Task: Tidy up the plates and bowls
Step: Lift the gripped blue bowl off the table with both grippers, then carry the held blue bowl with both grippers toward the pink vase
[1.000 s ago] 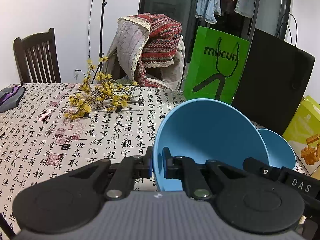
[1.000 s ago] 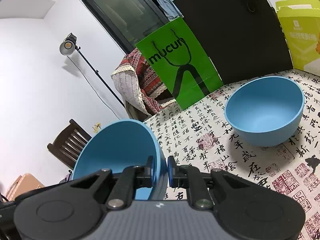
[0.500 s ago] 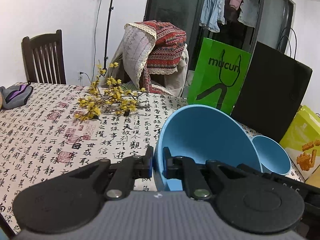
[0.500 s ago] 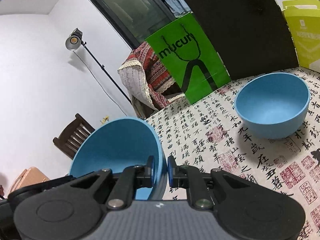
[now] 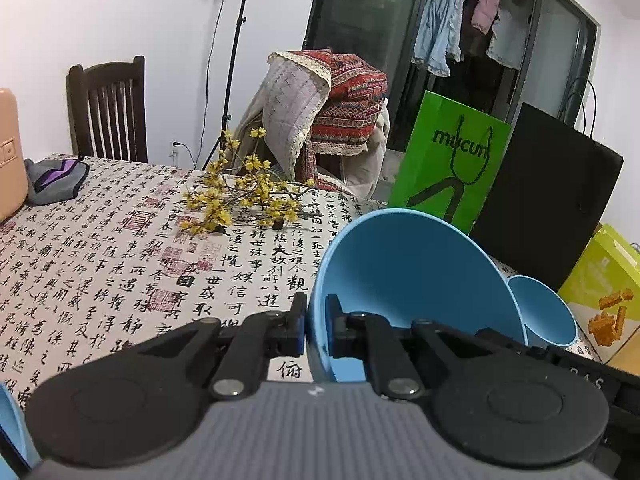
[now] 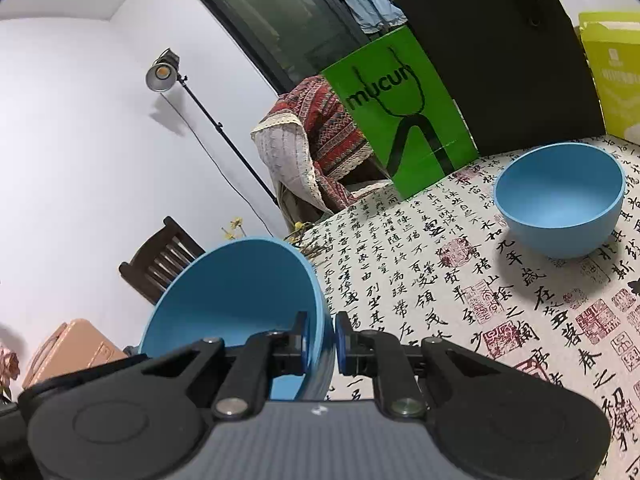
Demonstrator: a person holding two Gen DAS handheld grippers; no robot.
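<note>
**Two bowls in hand, one waiting on the table**

I have the left gripper pinched on the rim of a blue bowl, which hangs tipped above the calligraphy tablecloth. My right gripper is likewise clamped on the rim of a second blue bowl, also off the cloth and tilted on its side. A third blue bowl sits upright on the table, near the green bag, well apart from both grippers. I judge the job to be midway: nothing is stacked yet. What remains, as I read it, is nesting the two carried bowls into the standing one. I see no plates in either view.
</note>
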